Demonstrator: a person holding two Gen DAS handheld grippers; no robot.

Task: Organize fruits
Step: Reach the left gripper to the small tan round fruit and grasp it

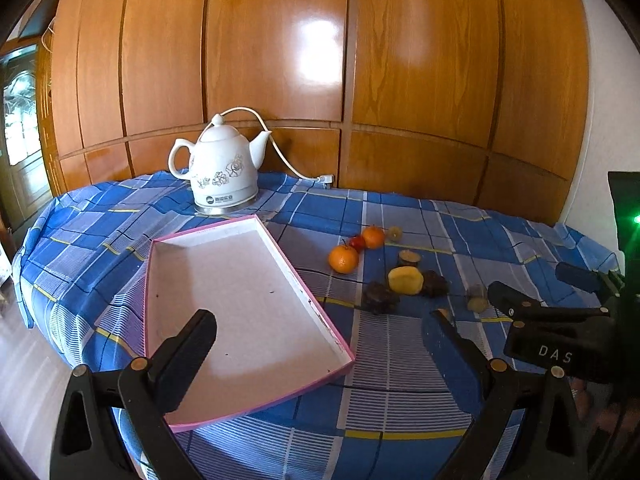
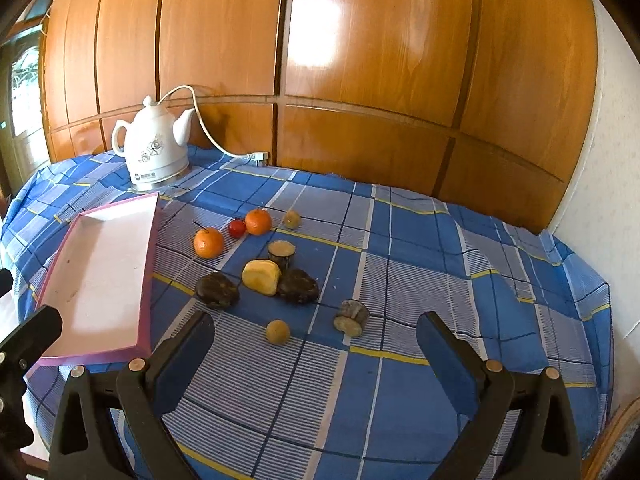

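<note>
A white tray with a pink rim [image 1: 240, 280] lies on the blue checked cloth, left of the fruit. Two oranges [image 2: 208, 243] [image 2: 258, 221] flank a small red fruit [image 2: 237, 227]. Nearer sit a yellow fruit [image 2: 261, 277], two dark lumpy ones [image 2: 217, 290] [image 2: 298, 285], a small tan ball [image 2: 278, 331] and cut pieces [image 2: 352, 318]. My left gripper [image 1: 320, 336] hangs open over the tray's near right corner, holding nothing. My right gripper [image 2: 318, 332] is open and bare, just short of the tan ball.
A white electric kettle [image 1: 222, 172] stands behind the tray, its cord running to a plug [image 1: 326, 179] by the wooden panel wall. The table's cloth drops off at the left and near edges. Bare cloth [image 2: 460, 264] lies right of the fruit.
</note>
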